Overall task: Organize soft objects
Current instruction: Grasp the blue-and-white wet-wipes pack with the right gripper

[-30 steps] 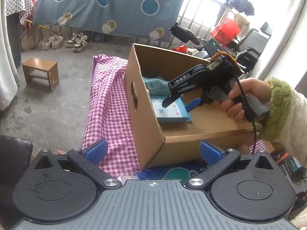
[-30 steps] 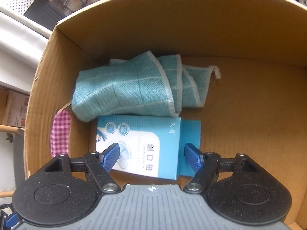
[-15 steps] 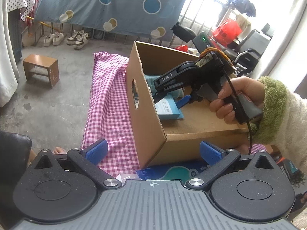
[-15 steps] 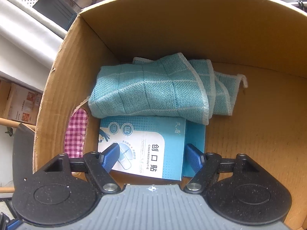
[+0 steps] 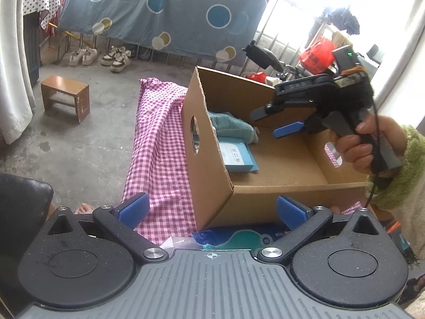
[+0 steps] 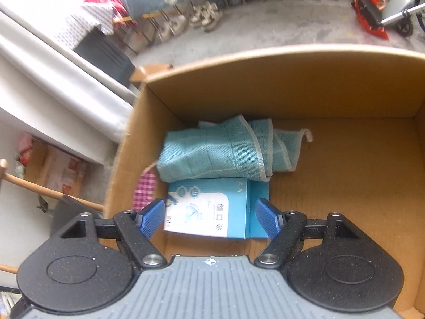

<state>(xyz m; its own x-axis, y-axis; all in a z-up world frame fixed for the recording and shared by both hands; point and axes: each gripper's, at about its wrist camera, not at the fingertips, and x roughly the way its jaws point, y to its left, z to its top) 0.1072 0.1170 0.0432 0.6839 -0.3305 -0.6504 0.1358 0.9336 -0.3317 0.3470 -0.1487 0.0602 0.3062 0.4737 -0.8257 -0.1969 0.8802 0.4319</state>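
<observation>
Fingers of right gripper (image 6: 209, 219) and left gripper (image 5: 211, 210) spread wide, empty, touching nothing.

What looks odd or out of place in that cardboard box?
The blue carton stands out: it is a stiff printed pack lying flat beside the rumpled teal cloth in the cardboard box, which is meant for soft things. The cloth is bunched rather than folded, its edge touching the carton. Nothing looks spilled or damaged.

The left wrist camera is looking forward and down from beside the cardboard box (image 5: 212, 175), taking in its corner; the right wrist camera is peering steeply down into it from close above. Both are sharing the box's interior, the teal cloth (image 6: 225, 151) and the blue packet (image 6: 212, 210).
</observation>
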